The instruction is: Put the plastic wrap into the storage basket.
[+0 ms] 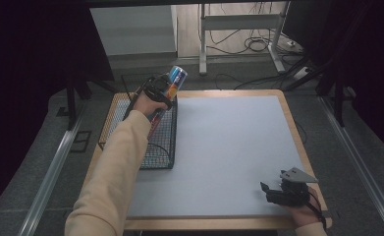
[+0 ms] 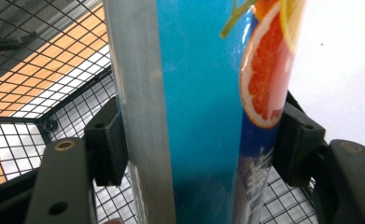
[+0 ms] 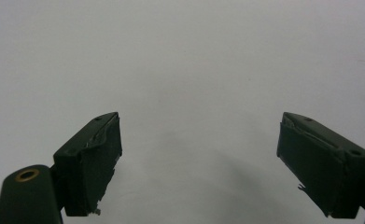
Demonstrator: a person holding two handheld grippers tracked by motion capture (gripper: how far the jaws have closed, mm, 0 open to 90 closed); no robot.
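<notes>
My left gripper [image 1: 164,91] clamped on tall blue can [image 1: 172,83], upper centre-left of frame, tilted above wire basket [image 1: 130,129]. My right gripper [image 1: 278,192], lower right, jaws apart, nothing between, over grey mat [image 1: 229,147].

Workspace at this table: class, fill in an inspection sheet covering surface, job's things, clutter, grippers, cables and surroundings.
Surface: grey mat on a wooden table.
Job's things: can, blue with a citrus print, held tilted over the wire basket at the table's left edge.
Clutter: nothing seen.
Grippers: left gripper shut on the can; right gripper open, low over the mat.
Cables: loose cables on the floor beyond the table.
Surroundings: metal frame legs, dark curtains.
</notes>
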